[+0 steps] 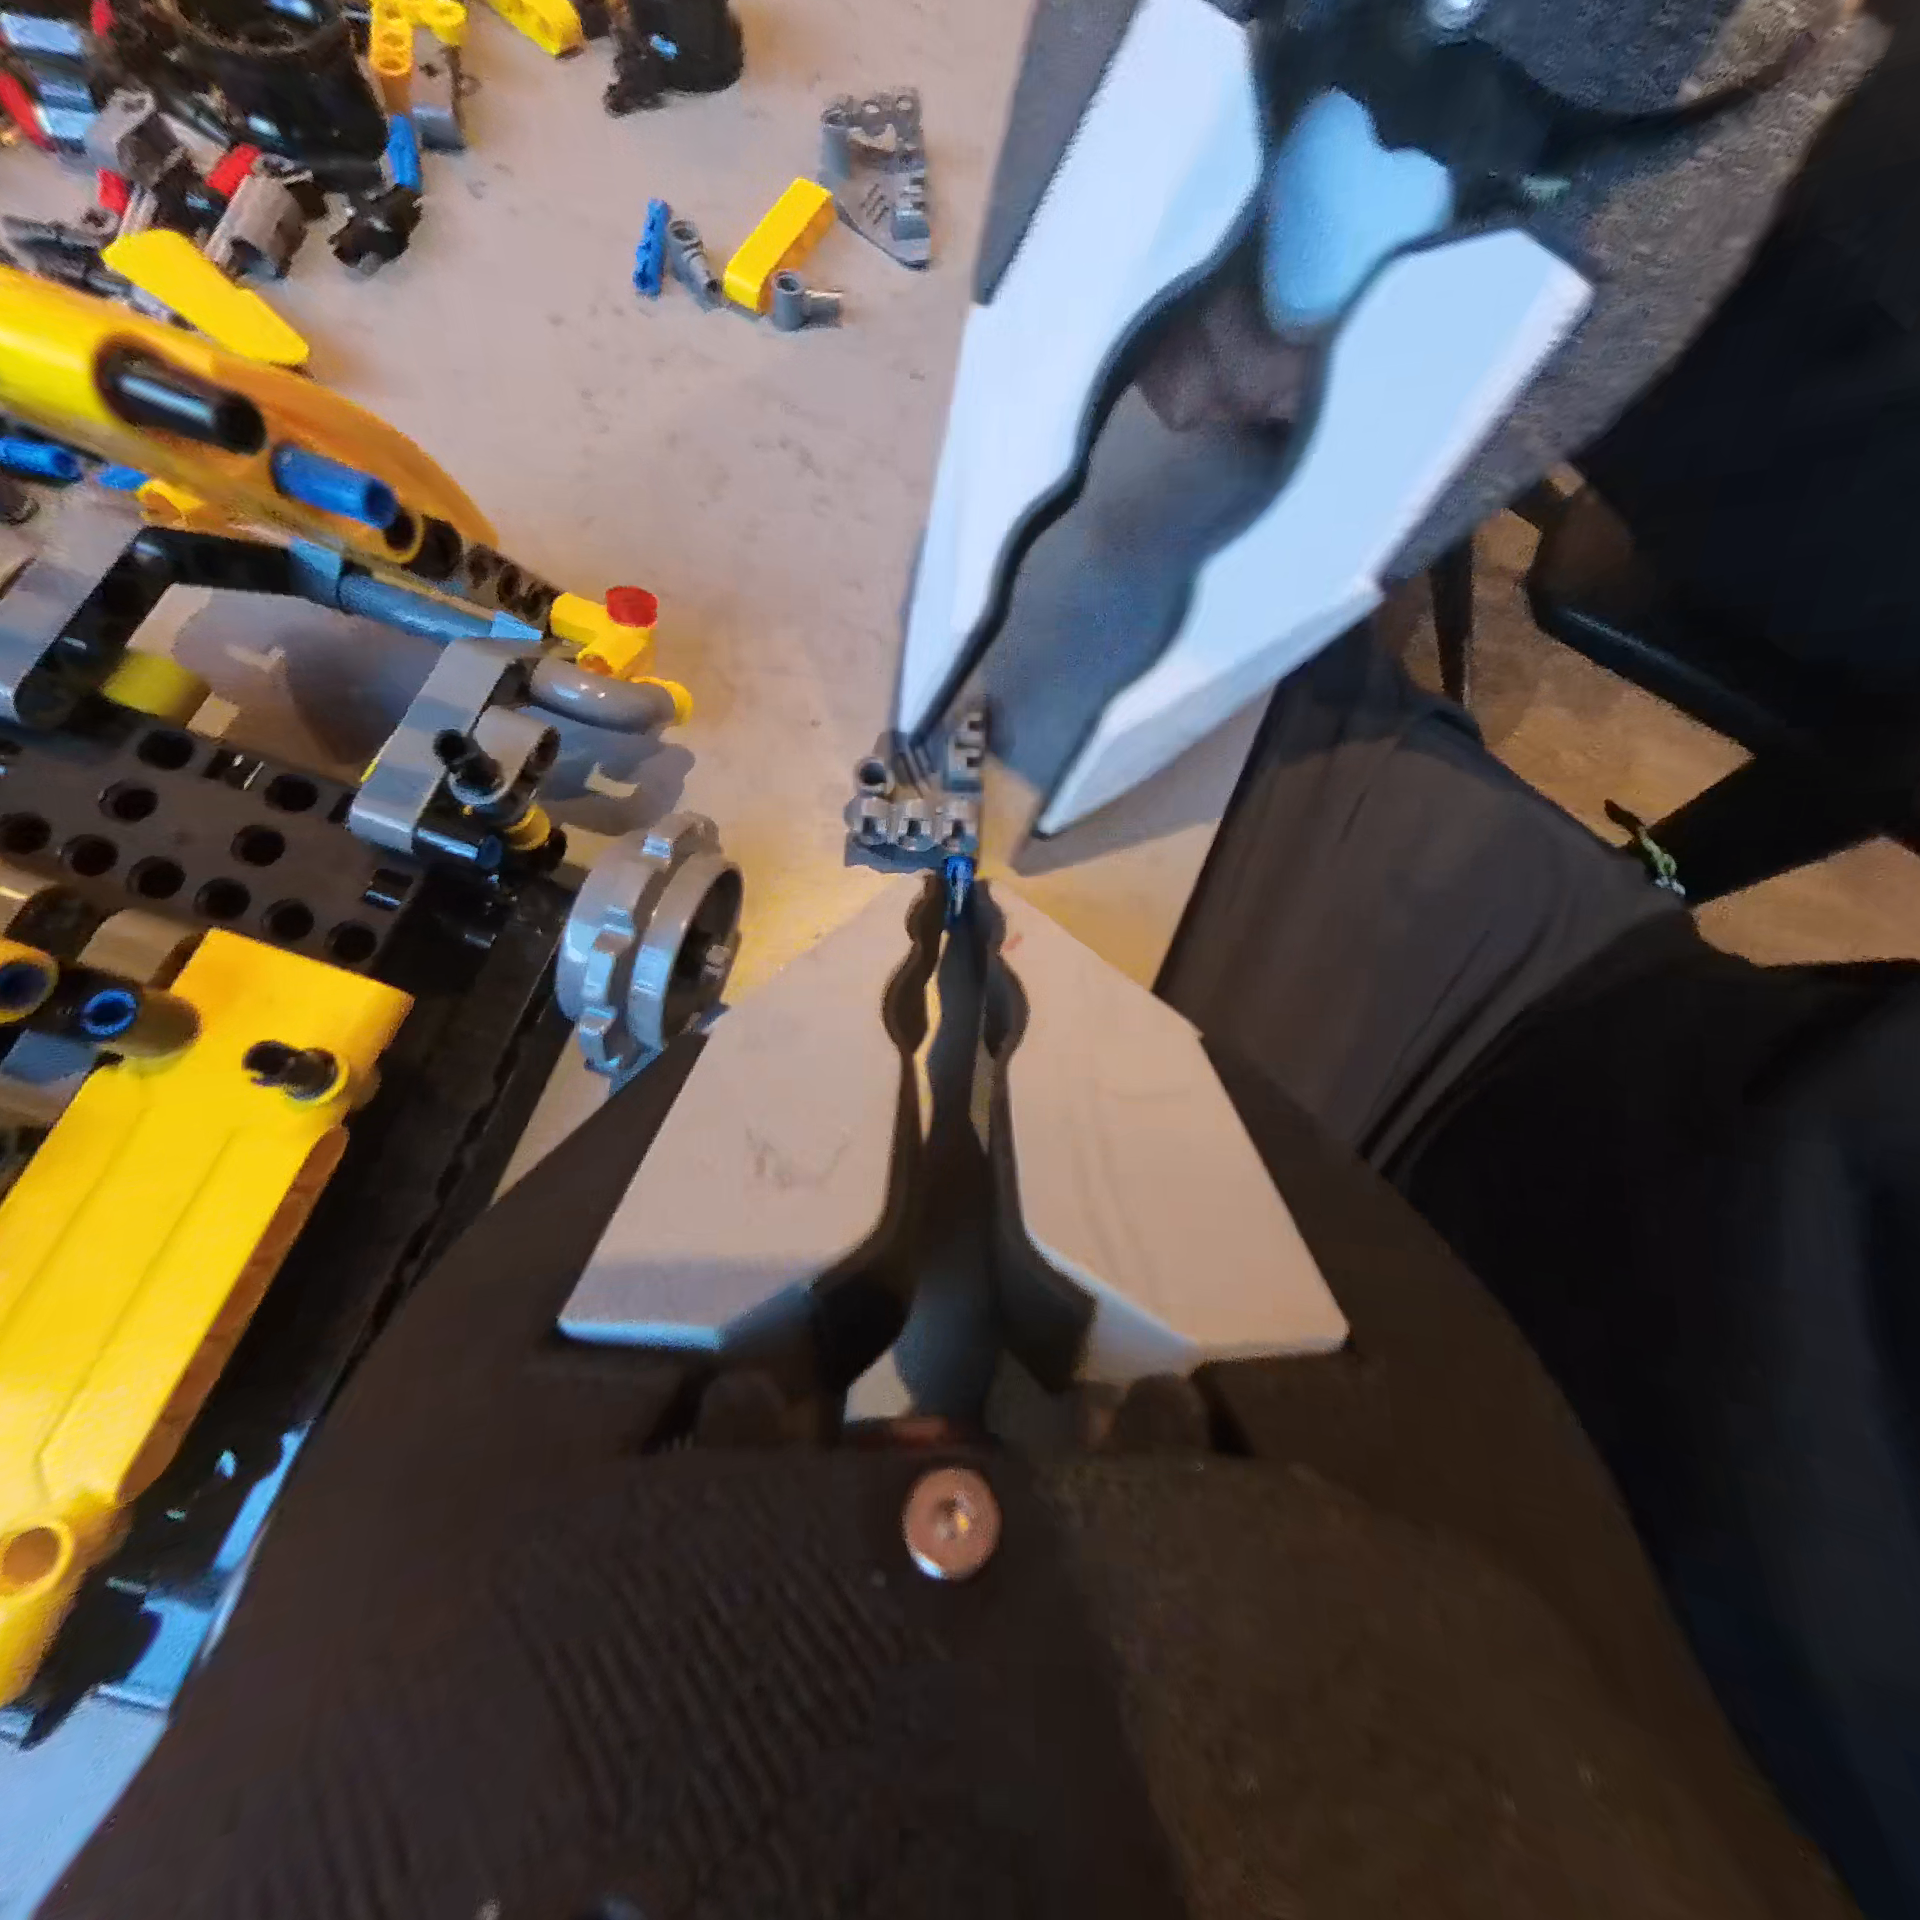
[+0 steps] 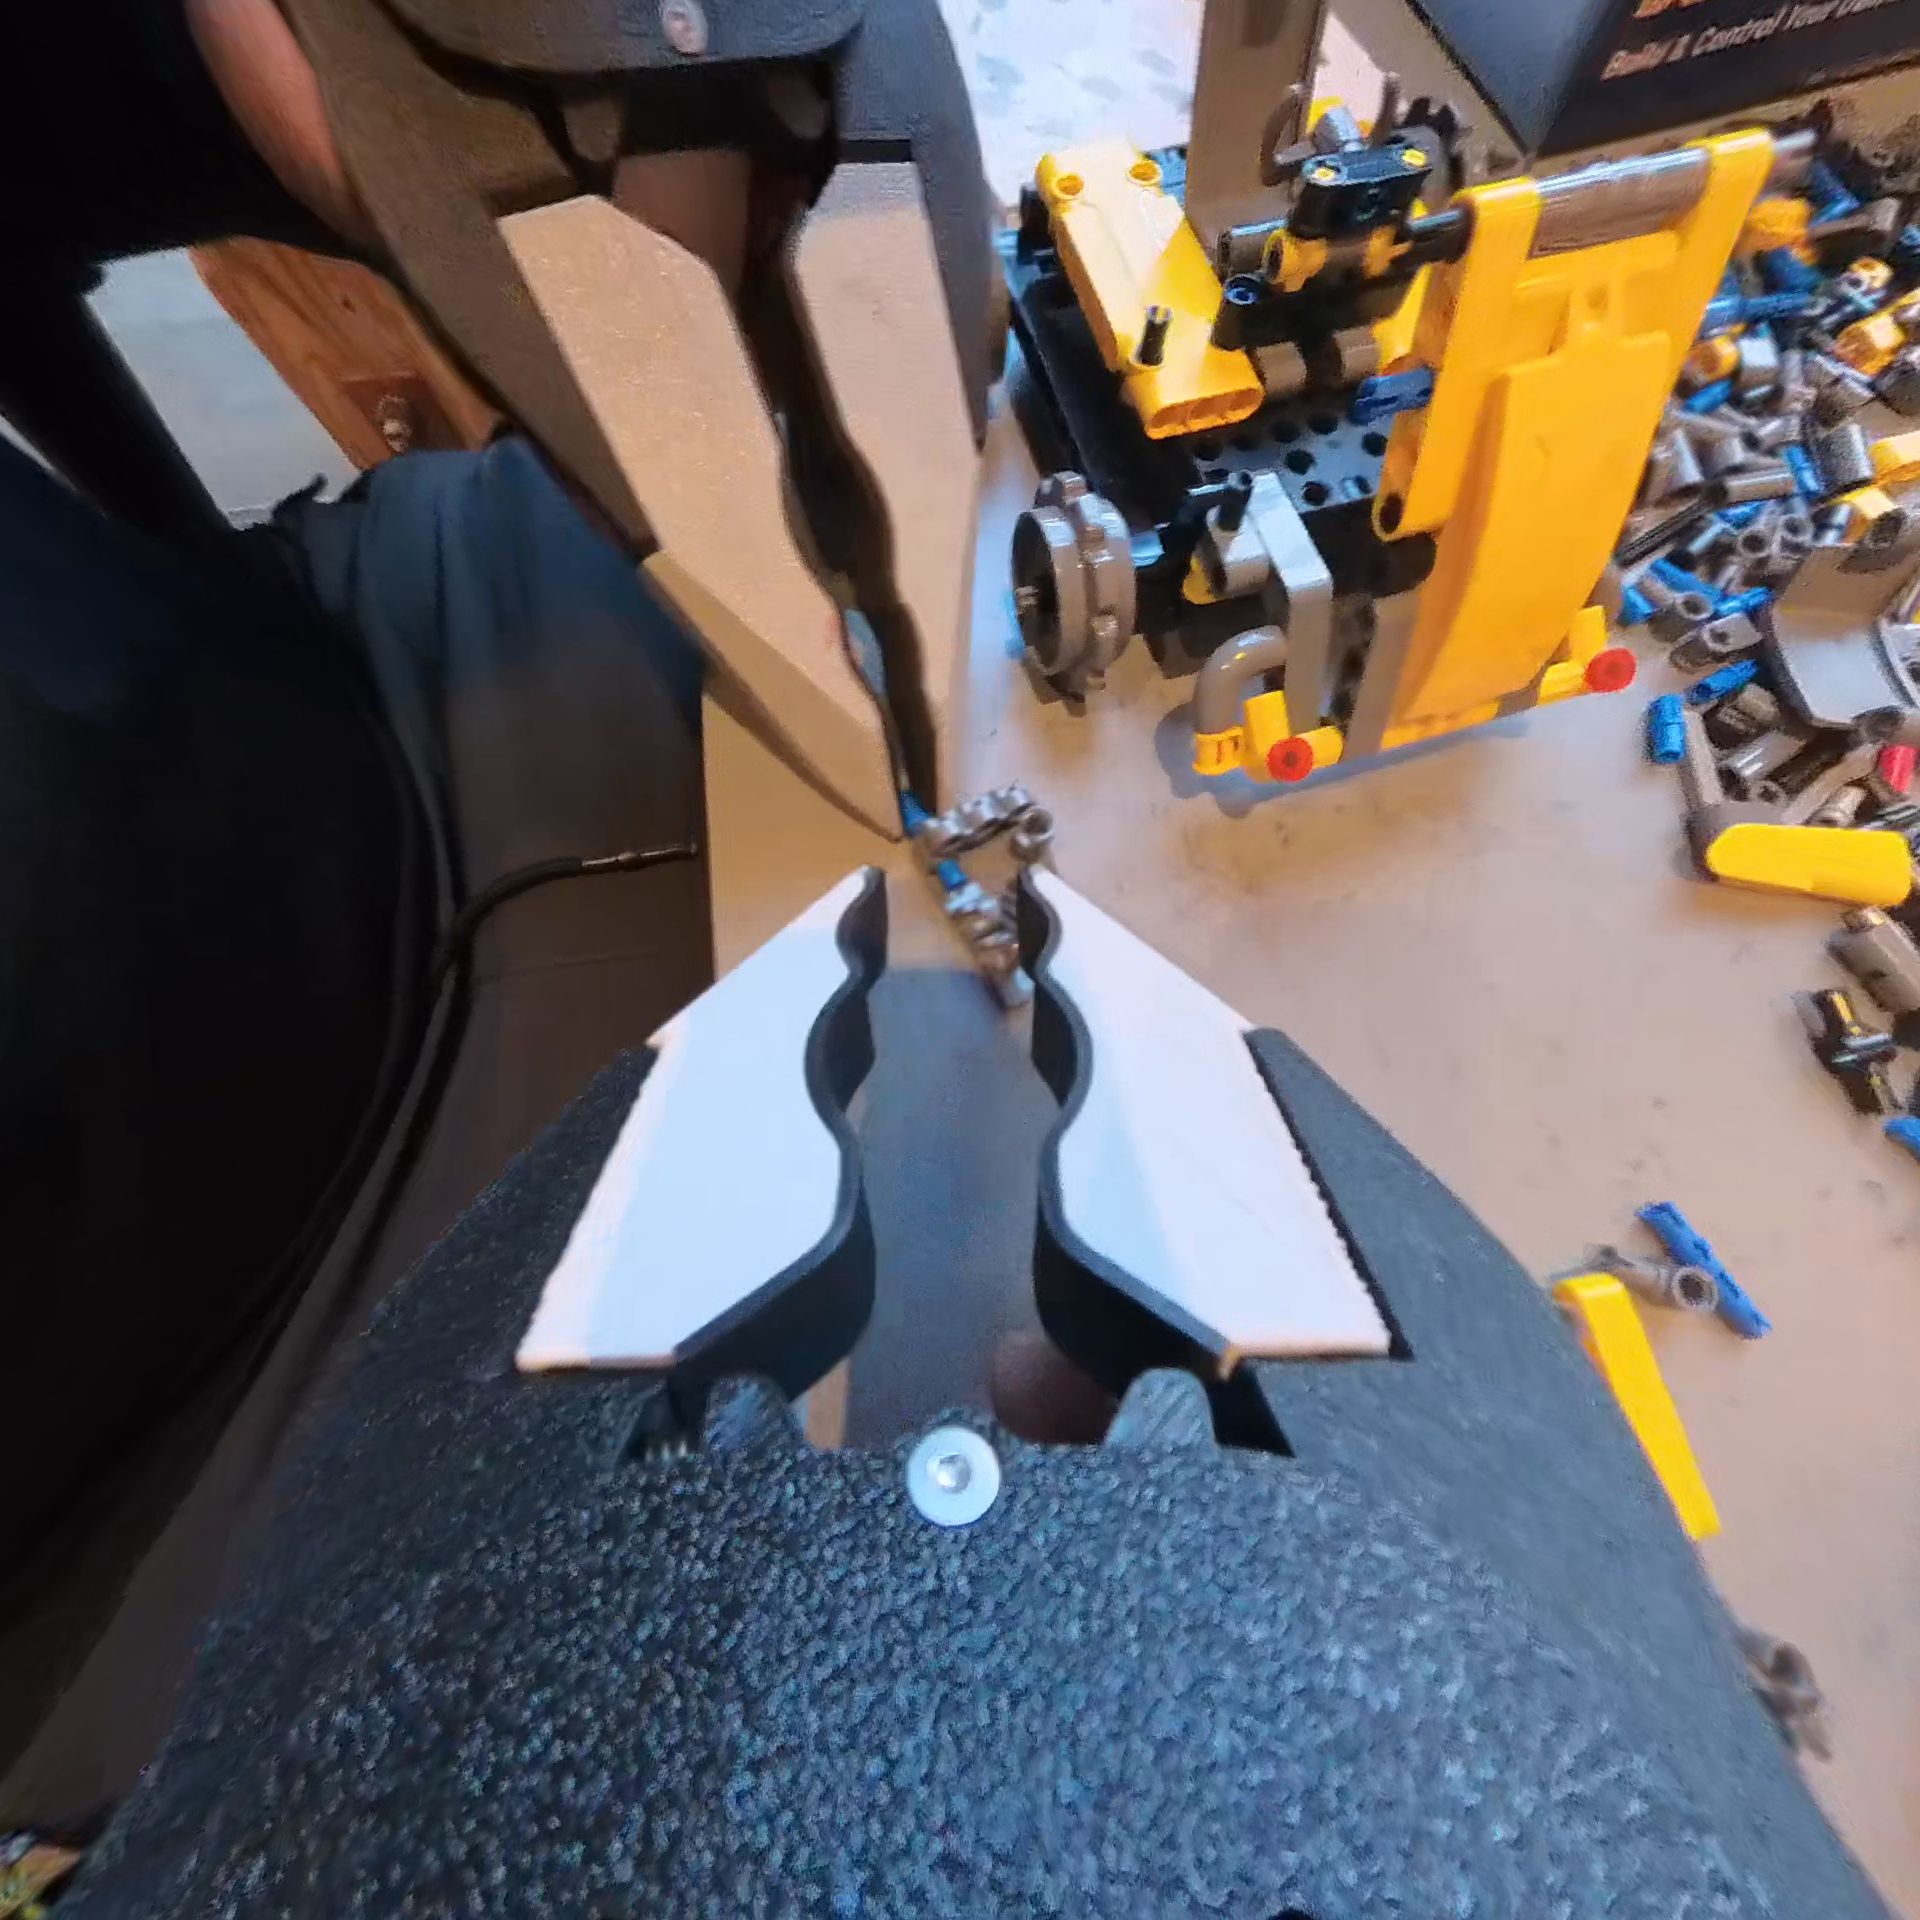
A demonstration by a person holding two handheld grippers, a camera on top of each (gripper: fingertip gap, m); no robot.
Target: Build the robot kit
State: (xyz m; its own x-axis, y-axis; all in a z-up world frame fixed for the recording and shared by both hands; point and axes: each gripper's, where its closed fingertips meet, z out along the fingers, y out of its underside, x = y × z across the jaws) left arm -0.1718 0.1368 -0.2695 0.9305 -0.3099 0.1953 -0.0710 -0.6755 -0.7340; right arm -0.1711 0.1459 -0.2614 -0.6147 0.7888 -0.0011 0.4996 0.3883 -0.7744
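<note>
My left gripper (image 1: 951,894) is shut on a small blue pin (image 1: 956,878) and holds it against a small grey holed piece (image 1: 914,821). My right gripper (image 2: 951,883) comes in from the opposite side. Its jaws stand narrowly apart with the grey piece (image 2: 987,831) between them, close over the tan table near its edge. In the right wrist view the left gripper (image 2: 899,821) reaches down from the top left with the blue pin (image 2: 914,808) at its tips. In the left wrist view the right gripper (image 1: 977,779) reaches down from the top.
A yellow, black and grey brick vehicle model (image 1: 208,831) stands on the table beside the grippers and also shows in the right wrist view (image 2: 1351,468). Loose bricks (image 1: 779,249) and a heap of parts (image 2: 1818,520) lie beyond. A person's dark clothing (image 1: 1455,935) is at the table edge. My left and right fingertips are right by each other.
</note>
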